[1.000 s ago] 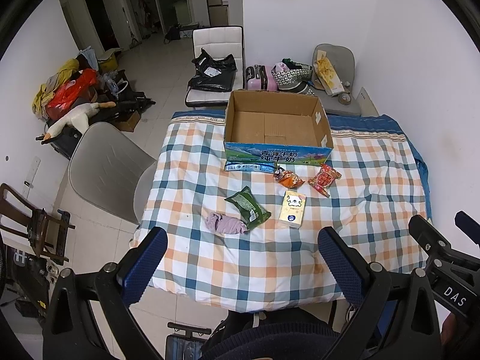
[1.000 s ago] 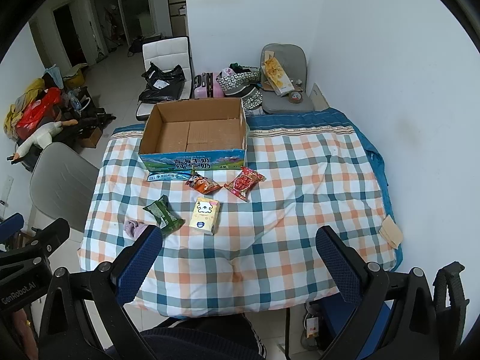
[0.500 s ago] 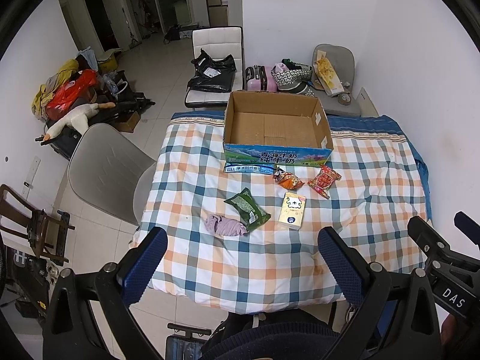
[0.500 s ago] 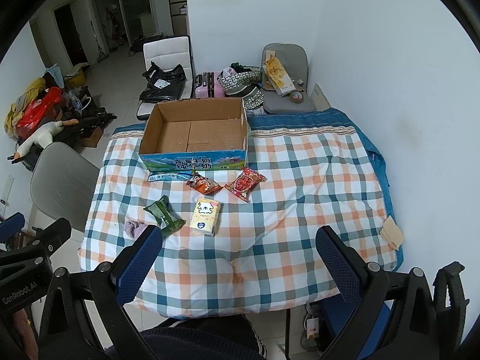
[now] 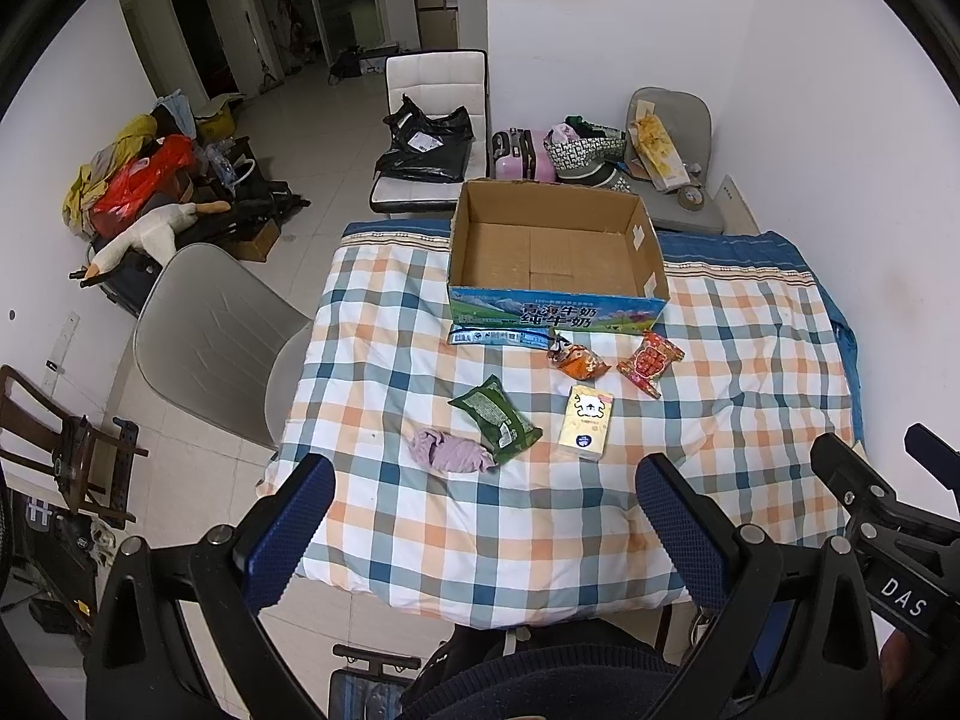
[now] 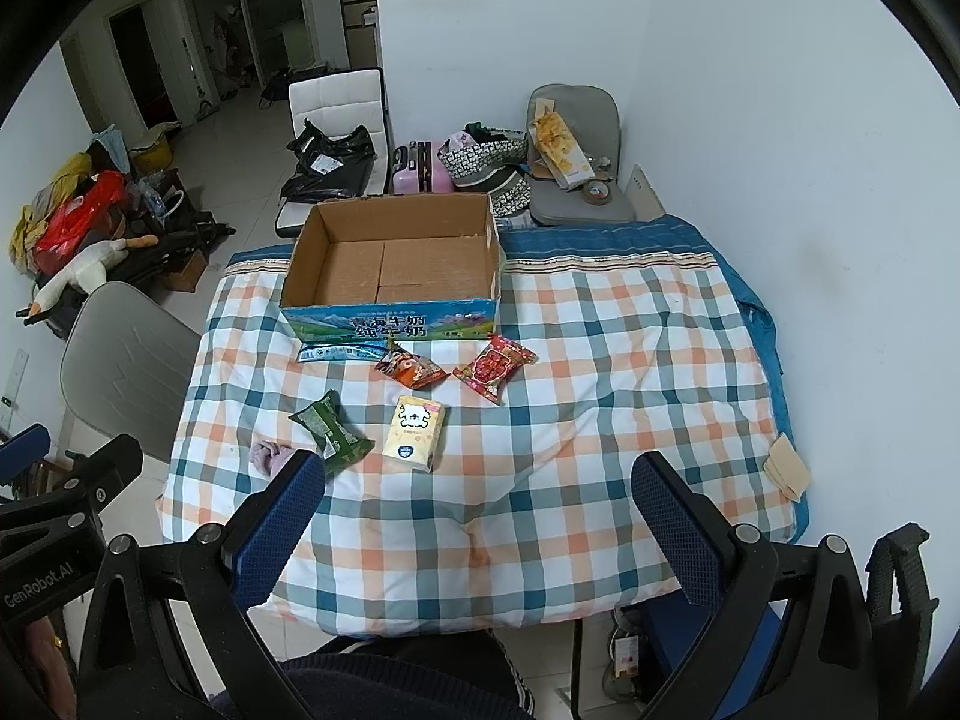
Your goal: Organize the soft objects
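An open, empty cardboard box point(image 5: 555, 255) point(image 6: 393, 264) stands at the far side of a checked tablecloth point(image 5: 420, 516) point(image 6: 600, 420). In front of it lie a blue flat packet point(image 5: 498, 336), an orange snack bag point(image 5: 576, 360) point(image 6: 411, 369), a red snack bag point(image 5: 650, 360) point(image 6: 493, 365), a yellow tissue pack point(image 5: 586, 421) point(image 6: 415, 432), a green bag point(image 5: 495, 420) point(image 6: 330, 432) and a lilac cloth point(image 5: 447, 450) point(image 6: 270, 457). My left gripper point(image 5: 486, 516) and right gripper point(image 6: 480, 510) are both open and empty, held above the table's near edge.
A grey chair point(image 5: 204, 330) stands at the table's left. A white chair with black bags point(image 5: 432, 138), a pink suitcase point(image 5: 519, 153) and a grey chair with clutter point(image 5: 666, 150) stand behind the table. A white wall runs along the right. A beige cloth point(image 6: 786, 471) lies at the right edge.
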Available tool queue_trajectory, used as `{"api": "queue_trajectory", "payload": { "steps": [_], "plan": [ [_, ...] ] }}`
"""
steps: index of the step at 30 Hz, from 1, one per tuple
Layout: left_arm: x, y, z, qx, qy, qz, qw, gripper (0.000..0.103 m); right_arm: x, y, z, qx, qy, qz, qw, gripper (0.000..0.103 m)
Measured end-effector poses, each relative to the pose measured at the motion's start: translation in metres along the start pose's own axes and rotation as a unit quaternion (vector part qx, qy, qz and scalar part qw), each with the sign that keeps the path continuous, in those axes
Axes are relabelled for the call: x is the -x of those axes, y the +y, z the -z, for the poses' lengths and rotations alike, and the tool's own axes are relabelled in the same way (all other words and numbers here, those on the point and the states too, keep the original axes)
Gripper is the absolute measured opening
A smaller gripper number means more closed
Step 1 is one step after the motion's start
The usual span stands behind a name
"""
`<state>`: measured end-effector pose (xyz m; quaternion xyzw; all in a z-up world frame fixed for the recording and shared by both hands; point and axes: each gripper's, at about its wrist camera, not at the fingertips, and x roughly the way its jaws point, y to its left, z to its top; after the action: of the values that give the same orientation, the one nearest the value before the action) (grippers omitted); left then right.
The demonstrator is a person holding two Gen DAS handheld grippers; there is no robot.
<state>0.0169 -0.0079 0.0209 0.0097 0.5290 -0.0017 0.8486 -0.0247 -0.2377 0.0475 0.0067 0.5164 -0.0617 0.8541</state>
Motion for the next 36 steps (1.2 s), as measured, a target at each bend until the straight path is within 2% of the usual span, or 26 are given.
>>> {"api": "queue_trajectory", "payload": {
  "steps": [1,5,8,12,15,17,21,23,30,33,35,36],
  "plan": [
    [0.000,0.000,0.000,0.001,-0.001,0.000,1.0000,0.103,0.010,-0.007,-0.005,0.001,0.000,0.000,1.000,0.103],
    [-0.002,0.000,-0.003,0.007,-0.005,-0.002,1.0000,0.103,0.006,-0.008,-0.005,0.001,0.003,-0.003,1.000,0.103],
    [-0.030,0.012,-0.008,0.035,0.002,-0.002,0.9994,0.103,-0.010,-0.003,-0.008,-0.007,0.013,-0.006,1.000,0.103],
    [-0.089,0.035,-0.015,0.074,0.042,-0.002,0.9964,0.103,-0.083,0.016,-0.014,-0.021,0.055,-0.020,0.998,0.103],
    [-0.140,0.052,-0.016,0.097,0.088,-0.004,0.9914,0.103,-0.139,0.016,-0.015,-0.030,0.093,-0.036,0.995,0.103],
    [-0.178,0.064,-0.013,0.119,0.122,-0.001,0.9854,0.103,-0.181,0.020,-0.014,-0.029,0.124,-0.045,0.991,0.103],
    [-0.251,0.082,-0.004,0.180,0.185,0.020,0.9659,0.103,-0.272,0.035,-0.008,-0.022,0.191,-0.056,0.980,0.103],
    [-0.284,0.082,0.000,0.201,0.211,0.030,0.9562,0.094,-0.312,0.042,-0.003,-0.020,0.216,-0.065,0.974,0.103],
    [-0.391,0.056,0.001,0.209,0.303,0.068,0.9272,0.087,-0.428,0.069,0.003,-0.030,0.283,-0.062,0.957,0.096],
    [-0.423,0.044,0.004,0.204,0.327,0.076,0.9196,0.084,-0.456,0.078,0.010,-0.040,0.308,-0.072,0.948,0.091],
    [-0.438,0.037,0.006,0.197,0.333,0.074,0.9191,0.077,-0.475,0.081,0.016,-0.060,0.328,-0.088,0.939,0.085],
    [-0.443,0.034,0.007,0.189,0.334,0.070,0.9207,0.074,-0.483,0.083,0.019,-0.068,0.340,-0.094,0.933,0.077]
  ]
}}
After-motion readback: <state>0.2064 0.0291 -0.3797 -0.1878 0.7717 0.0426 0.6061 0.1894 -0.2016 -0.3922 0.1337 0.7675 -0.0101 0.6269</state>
